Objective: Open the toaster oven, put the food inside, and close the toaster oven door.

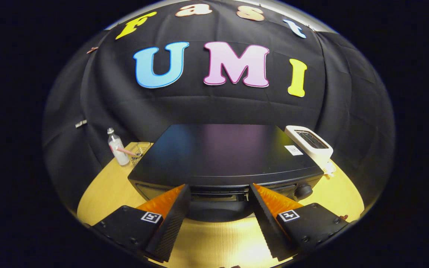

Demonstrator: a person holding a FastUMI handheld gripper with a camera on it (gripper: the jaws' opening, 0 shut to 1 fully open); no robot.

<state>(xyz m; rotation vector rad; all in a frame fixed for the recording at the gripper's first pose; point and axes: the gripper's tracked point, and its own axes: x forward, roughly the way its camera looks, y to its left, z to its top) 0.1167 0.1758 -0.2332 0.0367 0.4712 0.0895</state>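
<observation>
A black toaster oven [222,152] stands on the wooden table [102,193], and I look down on its flat top from the front. My gripper [220,188] is open, its fingertips spread wide at the oven's upper front edge, with nothing between them. Between the fingers shows the top strip of the oven's front [218,193], with a dark shape below it; I cannot tell how the door stands. A round black knob [303,191] sits on the front just past the right finger [270,208].
A white slot toaster [309,143] stands close against the oven's back right corner. Left of the oven are a clear bottle [117,147] with a striped straw and a small wire basket [140,150]. Bare table lies to both sides.
</observation>
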